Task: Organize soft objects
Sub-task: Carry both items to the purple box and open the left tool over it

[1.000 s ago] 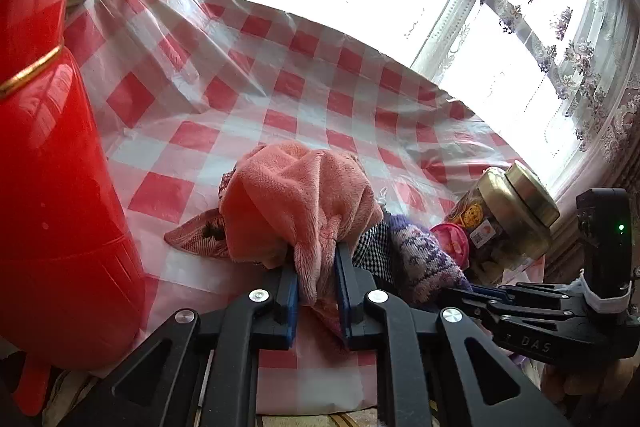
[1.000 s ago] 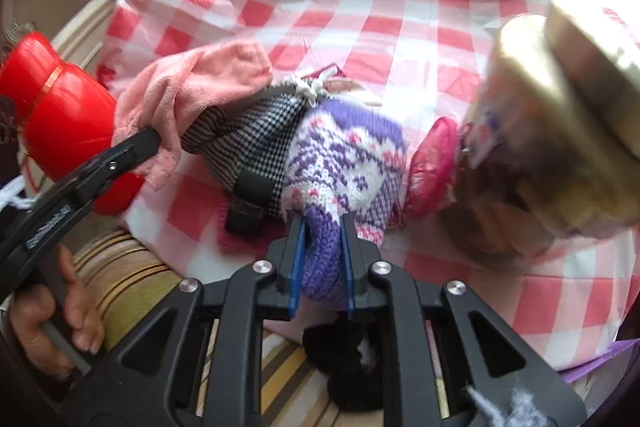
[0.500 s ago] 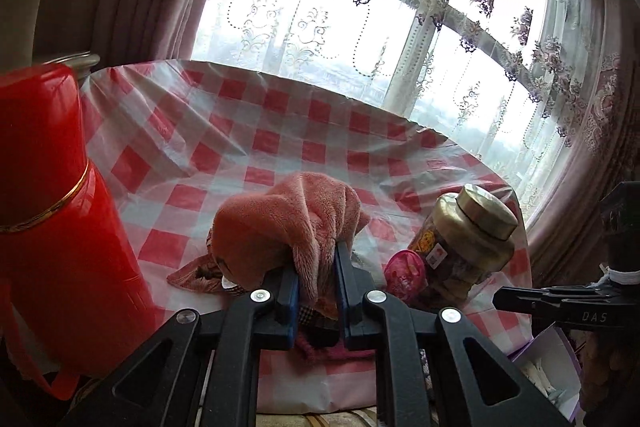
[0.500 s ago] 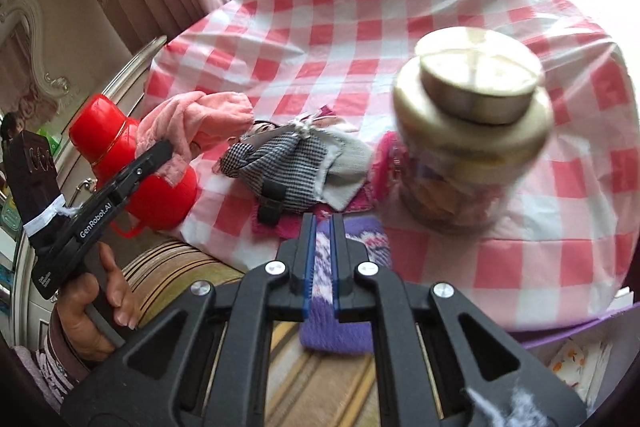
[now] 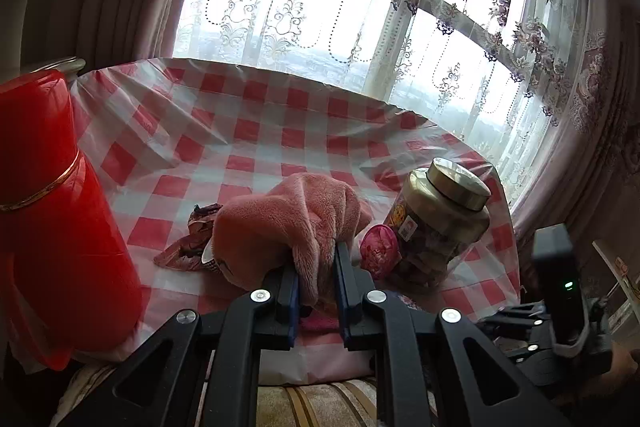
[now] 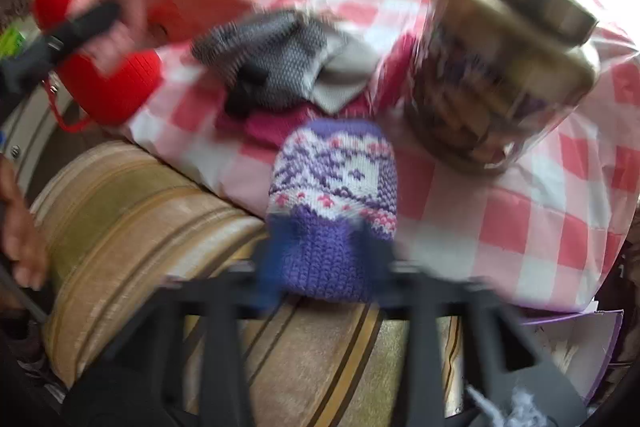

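A pink fleece cloth [image 5: 280, 223] is pinched between the pads of my left gripper [image 5: 316, 287], which is shut on a hanging fold and holds it above the checked tablecloth [image 5: 256, 131]. In the right wrist view, which is blurred, a purple knitted hat [image 6: 334, 203] hangs over the table's near edge. Its cuff fills the gap of my right gripper [image 6: 326, 259], whose jaws are opening while the pads still touch the knit. A grey houndstooth cloth [image 6: 272, 63] and a magenta cloth [image 6: 276, 127] lie behind it. A brown patterned cloth [image 5: 196, 239] lies under the fleece.
A tall red thermos [image 5: 52, 207] stands at the left edge of the table. A gold-lidded jar [image 5: 440, 219] and a pink round lid [image 5: 379, 253] sit at the right. A striped cushion [image 6: 160, 219] lies below the near edge. Lace curtains [image 5: 360, 27] hang behind.
My left gripper has lifted the pink fleece up and back from the pile. My right gripper has drawn the purple hat off the pile to the near edge, and its jaws stand wider than before.
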